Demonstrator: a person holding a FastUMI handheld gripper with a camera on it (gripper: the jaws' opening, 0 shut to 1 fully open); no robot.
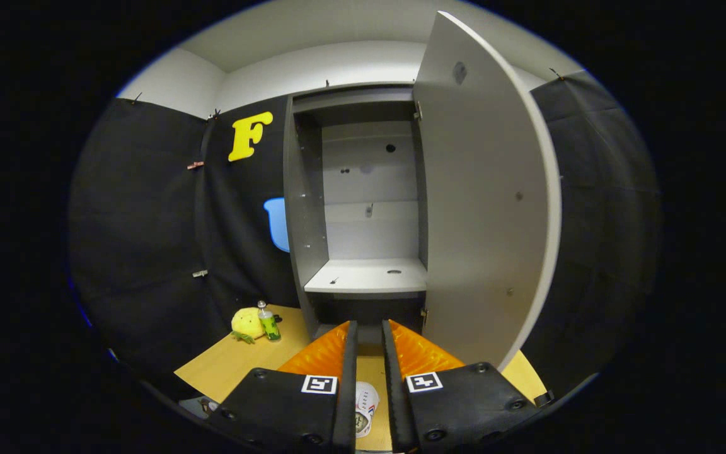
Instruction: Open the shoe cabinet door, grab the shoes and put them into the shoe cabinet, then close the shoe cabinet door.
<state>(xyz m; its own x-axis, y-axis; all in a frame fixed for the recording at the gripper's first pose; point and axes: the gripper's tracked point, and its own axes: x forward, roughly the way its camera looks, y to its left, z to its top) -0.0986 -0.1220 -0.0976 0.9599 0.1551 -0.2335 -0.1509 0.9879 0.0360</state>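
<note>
While the shoe cabinet [363, 208] stands with its door [486, 189] swung open, the gripper [368, 331] points at it, fingers slightly parted and empty; a shoe [365, 410] lies on the counter [237, 362] beneath them.

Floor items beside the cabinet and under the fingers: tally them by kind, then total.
Plush toy, yellow: 1
Bottle, green: 1
Shoe, white, glimpsed between the gripper fingers, which stand slightly apart and press on nothing: 1
Total: 3
</note>
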